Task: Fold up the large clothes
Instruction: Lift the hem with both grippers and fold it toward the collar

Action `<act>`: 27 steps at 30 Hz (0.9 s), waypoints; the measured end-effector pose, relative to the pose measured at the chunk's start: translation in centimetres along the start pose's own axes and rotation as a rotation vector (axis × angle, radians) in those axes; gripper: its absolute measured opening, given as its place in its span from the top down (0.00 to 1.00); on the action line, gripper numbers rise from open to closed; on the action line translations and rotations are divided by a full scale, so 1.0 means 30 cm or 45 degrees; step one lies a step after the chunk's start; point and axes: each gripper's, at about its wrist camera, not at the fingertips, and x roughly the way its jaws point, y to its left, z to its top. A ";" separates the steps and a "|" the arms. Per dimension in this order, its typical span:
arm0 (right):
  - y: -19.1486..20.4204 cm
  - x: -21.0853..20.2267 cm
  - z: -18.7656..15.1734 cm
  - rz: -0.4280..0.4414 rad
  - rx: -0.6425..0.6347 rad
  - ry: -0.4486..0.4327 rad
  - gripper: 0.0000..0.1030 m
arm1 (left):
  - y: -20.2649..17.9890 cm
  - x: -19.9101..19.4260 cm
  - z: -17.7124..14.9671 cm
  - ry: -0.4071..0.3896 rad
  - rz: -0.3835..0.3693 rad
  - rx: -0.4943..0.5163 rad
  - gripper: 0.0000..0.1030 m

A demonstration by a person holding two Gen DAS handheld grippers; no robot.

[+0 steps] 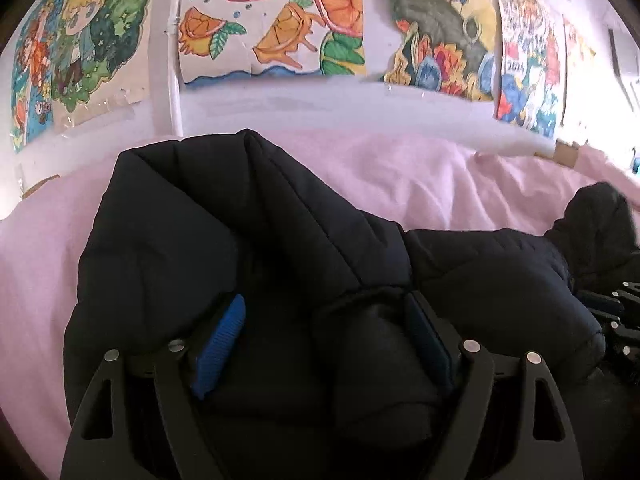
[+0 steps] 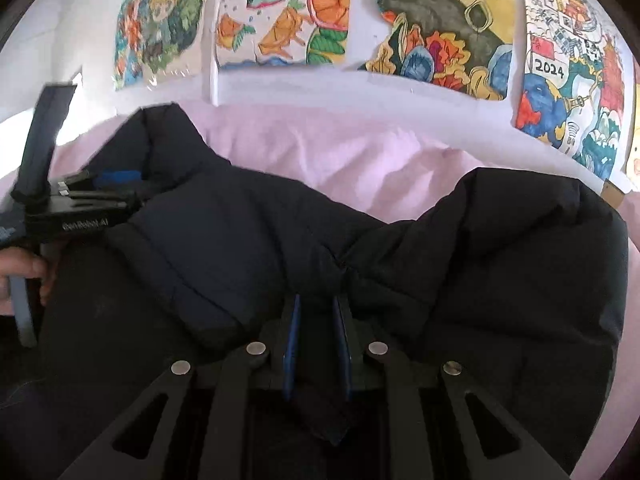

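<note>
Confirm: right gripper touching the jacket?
Touching. Right wrist view shows the right gripper jaws nearly closed, pinching a fold of the dark jacket.

Pink bedsheet (image 1: 420, 184); colourful drawings (image 2: 436, 28) on the white wall (image 1: 280, 104), apparently taped.

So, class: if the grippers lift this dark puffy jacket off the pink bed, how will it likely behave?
The jacket probably flops and sags: it already slumps in soft folds on the pink sheet. Its quilted padding suggests it is bulky but light. The right gripper pinches only a thin fold, so the smooth fabric might slip.
</note>
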 end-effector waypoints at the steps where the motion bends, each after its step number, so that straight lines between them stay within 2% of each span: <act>1: -0.013 -0.017 0.010 0.020 0.018 -0.006 0.84 | 0.007 -0.017 0.006 -0.013 -0.020 -0.015 0.25; 4: -0.041 -0.084 0.070 0.012 0.067 -0.006 0.83 | 0.010 -0.081 0.023 -0.082 -0.002 -0.028 0.25; 6: -0.059 -0.143 0.134 -0.089 0.076 -0.085 0.83 | -0.009 -0.119 0.034 -0.135 0.061 0.000 0.25; 8: -0.093 -0.169 0.212 -0.204 0.103 -0.139 0.83 | -0.048 -0.162 0.039 -0.231 0.157 0.065 0.25; 10: -0.127 -0.134 0.263 -0.271 0.099 -0.107 0.83 | -0.096 -0.201 0.040 -0.343 0.255 0.175 0.25; 12: -0.165 -0.068 0.270 -0.338 0.095 -0.019 0.83 | -0.140 -0.218 0.037 -0.427 0.273 0.301 0.25; 13: -0.191 -0.030 0.255 -0.354 0.114 0.034 0.83 | -0.160 -0.204 0.040 -0.412 0.267 0.375 0.25; 15: -0.229 0.001 0.206 -0.364 0.156 0.059 0.83 | -0.161 -0.153 0.051 -0.320 0.256 0.412 0.25; 17: -0.281 0.011 0.159 -0.315 0.245 0.053 0.83 | -0.121 -0.079 0.064 -0.159 0.153 0.352 0.25; 20: -0.324 -0.002 0.119 -0.253 0.332 0.025 0.85 | -0.047 -0.006 0.069 0.004 -0.006 0.212 0.22; 23: -0.336 0.023 0.079 -0.222 0.380 0.019 0.85 | -0.025 0.032 0.058 0.028 -0.050 0.171 0.19; 27: -0.301 0.079 0.055 -0.272 0.342 0.047 0.85 | -0.037 0.050 0.059 0.031 -0.019 0.180 0.18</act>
